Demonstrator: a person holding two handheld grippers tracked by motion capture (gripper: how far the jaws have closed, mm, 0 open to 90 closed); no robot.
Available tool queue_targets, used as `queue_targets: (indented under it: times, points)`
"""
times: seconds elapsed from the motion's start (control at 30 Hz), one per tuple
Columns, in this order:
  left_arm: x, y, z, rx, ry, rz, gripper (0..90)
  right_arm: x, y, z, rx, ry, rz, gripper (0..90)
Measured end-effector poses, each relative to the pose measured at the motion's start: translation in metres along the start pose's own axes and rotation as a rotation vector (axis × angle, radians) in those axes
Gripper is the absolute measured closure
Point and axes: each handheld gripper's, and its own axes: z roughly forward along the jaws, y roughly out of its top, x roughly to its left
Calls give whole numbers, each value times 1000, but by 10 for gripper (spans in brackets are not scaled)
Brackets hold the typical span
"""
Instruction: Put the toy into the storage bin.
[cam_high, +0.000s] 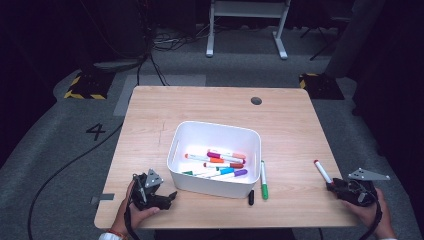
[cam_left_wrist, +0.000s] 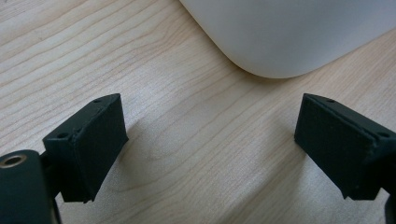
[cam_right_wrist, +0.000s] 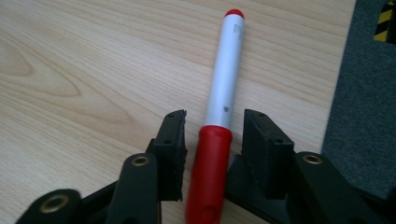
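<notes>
A white bin (cam_high: 216, 187) stands mid-table and holds several coloured markers (cam_high: 220, 162). My left gripper (cam_high: 168, 197) rests on the table by the bin's near left corner. Its jaws stand wide open (cam_left_wrist: 210, 114) with bare wood between them and the bin's rounded corner (cam_left_wrist: 289, 32) just ahead. A red-capped white marker (cam_high: 322, 171) lies at the right. My right gripper (cam_high: 332, 185) is at its near end. In the right gripper view the jaws (cam_right_wrist: 215, 119) flank the marker's red cap (cam_right_wrist: 212, 158), open, with a narrow gap on each side.
A green marker (cam_high: 263, 180) and a short black piece (cam_high: 251, 197) lie on the table just right of the bin. A round hole (cam_high: 256, 100) sits near the table's far edge. The table's right edge and grey floor (cam_right_wrist: 364, 93) are close to the right gripper.
</notes>
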Motion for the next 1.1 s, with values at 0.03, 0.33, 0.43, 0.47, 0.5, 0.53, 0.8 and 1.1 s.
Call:
queue_targets:
  times: [0.03,0.33,0.43,0.47,0.5,0.53,0.8,1.1]
  points:
    - [0,0,0,0,0,0,92,1,0,0,3,1,-8,621]
    - [0,0,0,0,-1,0,92,10,5,5,-12,32,-29,747]
    - [0,0,0,0,0,0,92,12,6,7,-17,33,-34,749]
    - [0,0,0,0,0,0,92,13,6,8,-20,34,-30,750]
    - [0,0,0,0,0,0,92,13,7,8,-20,36,-29,750]
    - [0,0,0,0,0,0,92,12,7,8,-23,43,-27,750]
    - [0,0,0,1,-1,-1,91,13,13,4,-63,62,-9,751]
    - [0,0,0,0,-1,-1,92,22,30,-11,-139,85,-25,751]
